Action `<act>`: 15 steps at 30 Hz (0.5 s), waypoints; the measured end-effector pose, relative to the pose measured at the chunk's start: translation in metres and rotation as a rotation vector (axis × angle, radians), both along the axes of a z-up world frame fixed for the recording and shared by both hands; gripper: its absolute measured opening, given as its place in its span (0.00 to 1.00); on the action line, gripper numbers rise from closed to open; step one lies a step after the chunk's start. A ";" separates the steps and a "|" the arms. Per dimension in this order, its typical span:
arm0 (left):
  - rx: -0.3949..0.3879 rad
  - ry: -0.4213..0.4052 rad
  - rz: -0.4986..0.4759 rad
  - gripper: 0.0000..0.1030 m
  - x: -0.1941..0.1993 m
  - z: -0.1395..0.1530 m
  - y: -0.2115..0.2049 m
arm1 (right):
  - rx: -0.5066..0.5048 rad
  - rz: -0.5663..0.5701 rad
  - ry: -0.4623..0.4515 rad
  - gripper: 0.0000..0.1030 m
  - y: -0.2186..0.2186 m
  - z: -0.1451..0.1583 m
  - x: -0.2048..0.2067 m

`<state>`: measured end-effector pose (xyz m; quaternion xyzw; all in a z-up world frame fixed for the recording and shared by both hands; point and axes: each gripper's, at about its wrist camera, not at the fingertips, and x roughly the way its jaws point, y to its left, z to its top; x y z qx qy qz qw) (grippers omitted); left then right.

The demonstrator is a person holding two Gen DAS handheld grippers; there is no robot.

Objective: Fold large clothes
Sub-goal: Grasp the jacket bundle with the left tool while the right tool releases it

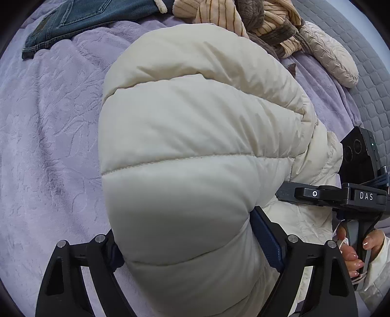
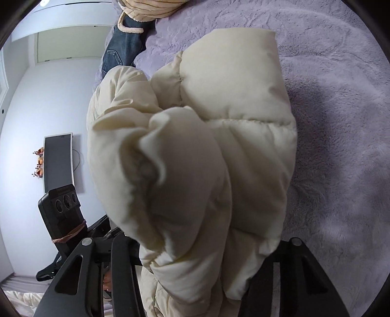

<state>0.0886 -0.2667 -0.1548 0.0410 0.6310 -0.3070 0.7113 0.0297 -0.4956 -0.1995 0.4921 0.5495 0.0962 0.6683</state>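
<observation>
- Two hand-held black two-finger grippers, both right up against one cream quilted puffer jacket [image 1: 195, 136], bulky, puffy, seamed in horizontal baffles.
- Left gripper [image 1: 192, 256]: jaws wide, a fat padded roll of the jacket fills the gap; blue pad [image 1: 267, 237] of one finger lies against the fabric, so it reads as a grip on a thick bunch, though how hard it presses cannot be told.
- Right gripper [image 2: 195, 265]: jaws at a narrower spread, a bunched sleeve-like lump of the jacket sits between them; pads hidden by fabric, contact itself not visible, likely pinching.
- Left wrist view also shows the right gripper's body from the side, with a person's hand [image 1: 353, 253] on its handle at the right edge.
- Jacket location: bunched up and raised off a lilac plush embossed bed blanket [image 1: 48, 122], hanging between the two grippers, not flat.
- Farther back on the blanket: folded blue denim jeans [image 1: 80, 22], a heap of beige striped fleece clothes [image 1: 219, 14], a beige quilted mitten-shaped piece [image 1: 331, 56]; past the bed edge, a grey quilted surface [image 1: 370, 80].
- Right wrist view, off the bed: white wall and a dark flat screen [image 2: 58, 161].
- Progress, as judged: jacket is still a lump, no neat fold visible; early to middle. Left to do: lay it flat, tuck sleeves in, fold body over, then the other heaped clothes.
</observation>
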 end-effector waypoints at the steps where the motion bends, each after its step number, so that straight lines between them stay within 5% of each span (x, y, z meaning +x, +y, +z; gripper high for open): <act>1: 0.001 -0.007 -0.003 0.85 -0.002 0.003 0.004 | 0.002 -0.004 0.000 0.49 0.001 0.002 0.001; 15: -0.070 -0.046 0.032 0.84 -0.004 0.043 0.058 | -0.012 0.014 -0.035 0.49 0.028 0.044 -0.008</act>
